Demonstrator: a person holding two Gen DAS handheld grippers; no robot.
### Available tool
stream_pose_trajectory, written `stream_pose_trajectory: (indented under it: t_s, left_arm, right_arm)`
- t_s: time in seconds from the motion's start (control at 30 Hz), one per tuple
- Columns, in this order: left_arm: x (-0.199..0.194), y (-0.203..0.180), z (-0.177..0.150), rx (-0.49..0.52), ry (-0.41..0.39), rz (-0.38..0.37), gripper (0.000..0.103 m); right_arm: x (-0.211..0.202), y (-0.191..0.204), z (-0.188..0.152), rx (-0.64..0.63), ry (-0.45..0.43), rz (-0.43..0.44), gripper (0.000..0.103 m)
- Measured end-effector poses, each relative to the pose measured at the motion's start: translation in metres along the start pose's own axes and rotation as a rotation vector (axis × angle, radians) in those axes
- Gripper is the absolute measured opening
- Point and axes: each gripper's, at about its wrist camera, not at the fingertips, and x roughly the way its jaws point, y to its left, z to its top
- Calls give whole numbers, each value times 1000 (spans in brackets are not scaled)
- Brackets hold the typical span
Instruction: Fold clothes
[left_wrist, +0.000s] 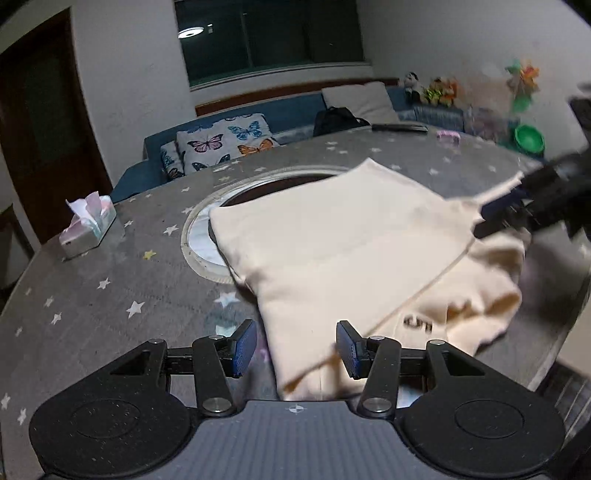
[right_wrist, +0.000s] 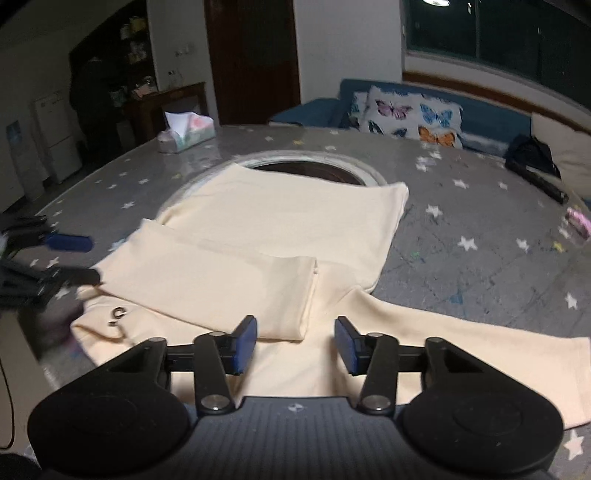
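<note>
Cream sweatshirt (right_wrist: 280, 236) lies partly folded mid-frame on star-print table (right_wrist: 480, 229), one sleeve across its body. L gripper (left_wrist: 295, 349) & R gripper (right_wrist: 295, 341) both spread wide, holding nothing. Tissue box (left_wrist: 86, 230) at left.

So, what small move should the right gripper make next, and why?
Probably shift the right gripper toward the outstretched sleeve and close on it: its jaws are open and hold nothing, the other sleeve is already folded across the cream garment, this one isn't.
</note>
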Motion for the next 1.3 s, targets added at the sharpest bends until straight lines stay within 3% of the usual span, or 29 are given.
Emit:
stream_pose_trajectory:
  t_s: [0.07,0.13,0.2,0.27,0.33,0.43,0.67,0.9,1.07,1.3]
  left_arm:
    - [2,-4,-5,40,0,8,48]
    - [5,-6,-8,66,5,12,39]
    - [8,-6,-8,70,-1,5,35]
    - [7,-6,-10,82,-12,-1,29]
    - [6,-4,-10,77,-16,-12,9]
    - [4,0,-8,48,-27,-20,4]
    - [-10,17,-6,-26,-64,13,2]
    - [-7,25,-17,-31,1,10,2]
    - [-13,36,-8,-65,-21,21,4]
    - [16,24,22,-73,-48,-40,6]
  right_arm:
    - [8,0,1,-2,15,-1,31]
    - [13,1,2,-7,23,-8,25]
    - [13,2,3,-9,19,-13,13]
    - [9,4,5,-10,10,-9,10]
    - [4,8,9,-19,-4,-10,8]
    - [-4,11,16,-20,-18,2,7]
    - [-33,21,21,-11,-50,45,7]
    - [-26,27,-14,-29,69,62,14]
    - [-44,24,0,-39,-8,39,15]
    - [-4,23,15,-30,-5,59,15]
